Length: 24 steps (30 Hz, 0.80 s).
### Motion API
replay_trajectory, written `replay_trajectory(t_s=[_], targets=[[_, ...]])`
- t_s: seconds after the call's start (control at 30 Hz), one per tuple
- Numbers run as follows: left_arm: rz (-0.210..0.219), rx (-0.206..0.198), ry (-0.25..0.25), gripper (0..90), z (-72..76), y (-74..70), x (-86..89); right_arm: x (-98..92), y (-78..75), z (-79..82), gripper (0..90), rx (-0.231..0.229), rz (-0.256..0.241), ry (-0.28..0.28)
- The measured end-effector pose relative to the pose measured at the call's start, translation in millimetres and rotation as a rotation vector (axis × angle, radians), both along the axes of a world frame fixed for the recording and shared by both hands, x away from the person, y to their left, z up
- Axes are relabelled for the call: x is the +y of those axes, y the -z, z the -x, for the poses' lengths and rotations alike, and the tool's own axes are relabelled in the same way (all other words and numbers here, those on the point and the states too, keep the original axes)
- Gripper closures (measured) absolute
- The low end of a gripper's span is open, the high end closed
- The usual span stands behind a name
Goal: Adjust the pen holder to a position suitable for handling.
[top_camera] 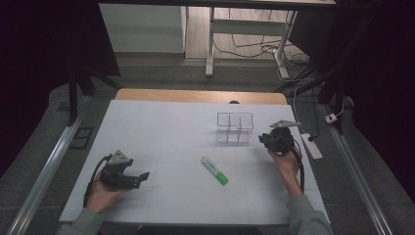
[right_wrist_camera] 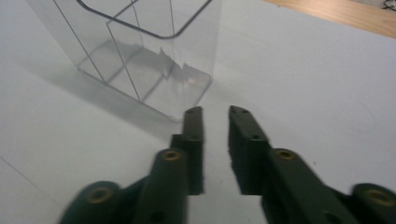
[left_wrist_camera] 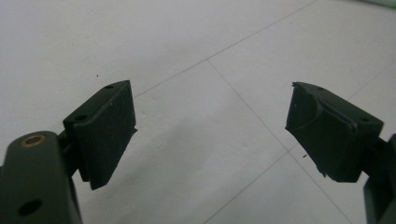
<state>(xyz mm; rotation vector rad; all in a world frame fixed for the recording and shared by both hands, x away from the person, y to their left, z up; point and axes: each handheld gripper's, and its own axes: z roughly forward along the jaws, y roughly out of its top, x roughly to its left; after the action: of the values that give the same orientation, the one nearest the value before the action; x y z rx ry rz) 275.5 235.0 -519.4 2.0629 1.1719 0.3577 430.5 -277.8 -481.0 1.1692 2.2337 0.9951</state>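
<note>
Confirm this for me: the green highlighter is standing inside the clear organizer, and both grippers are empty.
Not quite. The high view shows the green highlighter lying flat on the white table, in front of the clear organizer, not inside it. The left gripper and right gripper are indeed empty.

The clear organizer (right_wrist_camera: 140, 51) looks like glossy see-through plastic, hard and smooth, with a dark rim line and bright glints along its base. The tabletop (top_camera: 171, 132) shows a matt white, paper-like sheet, scored by thin lines, while a strip of bare warm wood runs along its far edge. The marker (top_camera: 214, 170) reads as smooth plastic, white barrel and green cap. On the left gripper (left_wrist_camera: 210, 126), the jaws are matt black, faintly ribbed pads, with a brass-coloured metal insert glinting.
</note>
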Motion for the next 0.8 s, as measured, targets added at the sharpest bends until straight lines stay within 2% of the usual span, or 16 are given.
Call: replay_trajectory(t_s=[0.07, 0.13, 0.27, 0.43, 0.5, 0.57, 0.8], targets=[[-0.003, -0.001, 0.0, 15.5, -0.2, 0.3, -0.1, 2.9, 2.1, -3.4, 89.6, 0.0, 0.009, -0.013], [-0.004, 0.003, 0.001, 15.5, -0.7, 0.8, 0.1, 5.9, 3.8, -8.3, 89.6, 0.025, 0.017, -0.019], [-0.008, 0.003, 0.0, 15.5, -0.7, 1.1, -0.2, 10.8, 6.5, -16.0, 89.7, 0.023, 0.035, -0.01], [-0.012, 0.005, 0.0, 15.5, -0.9, 1.7, -0.7, 11.6, 8.6, -24.6, 89.7, 0.03, 0.02, 0.006], [-0.014, 0.004, -0.001, 15.4, -0.9, 1.8, -0.6, 11.4, 10.1, -30.5, 89.7, 0.03, -0.009, 0.012], [-0.014, 0.004, -0.002, 15.5, -0.9, 1.8, -0.3, 12.3, 10.6, -33.7, 89.7, 0.032, -0.01, 0.014], [-0.014, 0.003, -0.001, 15.5, -0.9, 2.2, 0.2, 14.6, 13.3, -38.4, 89.7, 0.038, -0.034, 0.013]])
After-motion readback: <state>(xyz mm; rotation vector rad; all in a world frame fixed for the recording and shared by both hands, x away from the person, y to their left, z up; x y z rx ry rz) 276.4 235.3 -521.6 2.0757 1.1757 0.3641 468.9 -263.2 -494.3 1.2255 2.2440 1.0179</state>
